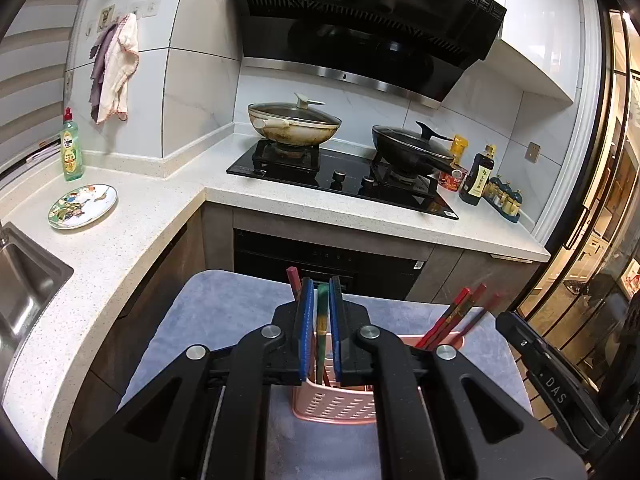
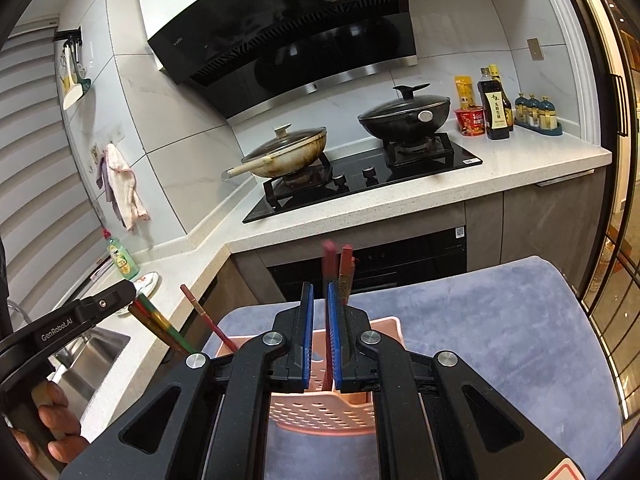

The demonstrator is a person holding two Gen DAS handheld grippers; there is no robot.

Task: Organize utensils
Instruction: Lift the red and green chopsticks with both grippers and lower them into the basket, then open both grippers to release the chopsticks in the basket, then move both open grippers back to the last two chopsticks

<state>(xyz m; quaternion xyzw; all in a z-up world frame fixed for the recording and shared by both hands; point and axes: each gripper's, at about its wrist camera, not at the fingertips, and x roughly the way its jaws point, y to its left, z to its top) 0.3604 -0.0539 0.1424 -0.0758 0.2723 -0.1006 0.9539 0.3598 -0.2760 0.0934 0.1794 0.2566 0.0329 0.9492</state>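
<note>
Chopsticks (image 1: 448, 316) upright in pink holder (image 1: 334, 408)

The utensil holder (image 1: 336, 404) is standing on the padded mat (image 1: 224, 320), with chopsticks (image 1: 452, 316) leaning out of it toward 1 o'clock. The left gripper (image 1: 321, 312) is sitting directly above the holder, with one chopstick (image 1: 321, 332) standing between its jaws. Beyond the mat at 12 o'clock, the stove (image 1: 344, 180) is carrying two lidded woks (image 1: 294, 120) side by side. At 10 o'clock a plate (image 1: 83, 206) is lying on the counter (image 1: 132, 232), the soap bottle (image 1: 71, 146) standing just behind it.
</note>
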